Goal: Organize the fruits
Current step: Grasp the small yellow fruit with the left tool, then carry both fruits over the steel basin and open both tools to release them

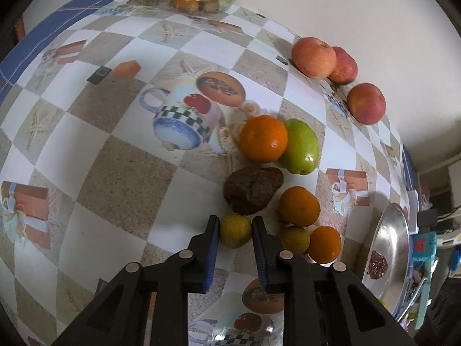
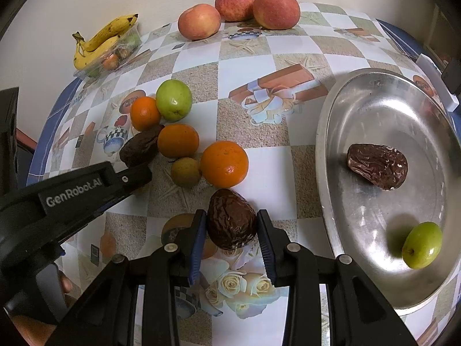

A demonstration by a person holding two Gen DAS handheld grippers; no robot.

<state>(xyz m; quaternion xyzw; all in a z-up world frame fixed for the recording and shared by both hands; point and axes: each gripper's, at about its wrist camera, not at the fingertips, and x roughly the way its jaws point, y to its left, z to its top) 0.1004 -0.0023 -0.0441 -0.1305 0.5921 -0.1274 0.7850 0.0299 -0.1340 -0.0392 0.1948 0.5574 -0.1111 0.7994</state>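
Observation:
My left gripper (image 1: 235, 225) is shut on a small yellow-green fruit (image 1: 234, 230) on the table; the gripper also shows in the right wrist view (image 2: 144, 173). My right gripper (image 2: 232, 219) is shut on a dark wrinkled fruit (image 2: 232, 222). Near them lie three oranges (image 2: 224, 163), another dark fruit (image 1: 253, 189), a green fruit (image 1: 302, 146) and a second small yellow-green fruit (image 2: 185, 171). The steel plate (image 2: 374, 92) at the right holds a dark fruit (image 2: 377, 165) and a green fruit (image 2: 422, 244).
Three apples (image 2: 276, 8) stand by the wall at the back. A clear plastic tray (image 2: 111, 57) with bananas (image 2: 98, 43) and small fruits sits at the far left corner. The table has a patterned checkered cloth (image 2: 259, 92).

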